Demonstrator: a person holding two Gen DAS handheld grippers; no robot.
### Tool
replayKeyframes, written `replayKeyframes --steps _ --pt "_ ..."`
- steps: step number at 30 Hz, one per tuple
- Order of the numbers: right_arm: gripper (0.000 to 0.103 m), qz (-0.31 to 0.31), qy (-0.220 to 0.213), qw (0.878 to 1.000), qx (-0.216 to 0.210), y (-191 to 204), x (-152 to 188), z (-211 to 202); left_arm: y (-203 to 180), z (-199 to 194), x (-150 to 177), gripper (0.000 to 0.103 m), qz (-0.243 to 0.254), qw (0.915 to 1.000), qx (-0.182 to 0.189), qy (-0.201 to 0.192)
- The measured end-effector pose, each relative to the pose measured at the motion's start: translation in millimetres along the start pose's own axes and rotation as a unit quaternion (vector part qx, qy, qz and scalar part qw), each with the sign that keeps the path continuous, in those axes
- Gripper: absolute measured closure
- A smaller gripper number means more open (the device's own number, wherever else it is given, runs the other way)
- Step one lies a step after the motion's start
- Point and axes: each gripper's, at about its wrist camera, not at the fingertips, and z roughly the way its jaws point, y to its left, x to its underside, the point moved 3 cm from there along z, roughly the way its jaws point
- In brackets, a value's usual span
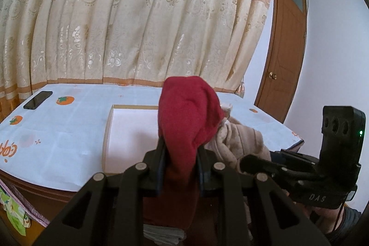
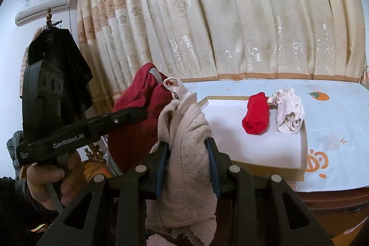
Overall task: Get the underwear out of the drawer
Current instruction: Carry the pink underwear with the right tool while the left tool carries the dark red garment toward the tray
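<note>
My left gripper (image 1: pixel 181 155) is shut on a dark red piece of underwear (image 1: pixel 189 112) that bulges above the jaws and hangs below them. My right gripper (image 2: pixel 188 151) is shut on a beige dotted piece of underwear (image 2: pixel 186 130), which droops in front of the camera. Both are held side by side in the air near the table's front edge. In the right wrist view the left gripper (image 2: pixel 136 114) with the red garment (image 2: pixel 143 105) shows at left. On the white tray (image 2: pixel 265 149) lie a rolled red piece (image 2: pixel 256 114) and a crumpled white piece (image 2: pixel 289 114).
The table (image 1: pixel 57 130) has a white cloth with orange fruit prints, and a black phone (image 1: pixel 38 99) lies at its far left. A patterned curtain (image 1: pixel 138 27) hangs behind it. A wooden door (image 1: pixel 288 50) is at right. A coat stand with dark clothes (image 2: pixel 60 66) stands at left.
</note>
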Motion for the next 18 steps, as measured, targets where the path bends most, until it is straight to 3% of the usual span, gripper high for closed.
replayKeyframes --steps 18 --pt "0.068 0.034 0.029 0.999 -0.006 -28.3 -51.1 46.4 21.6 38.8 -44.1 0.083 0.005 0.9999 -0.013 0.006"
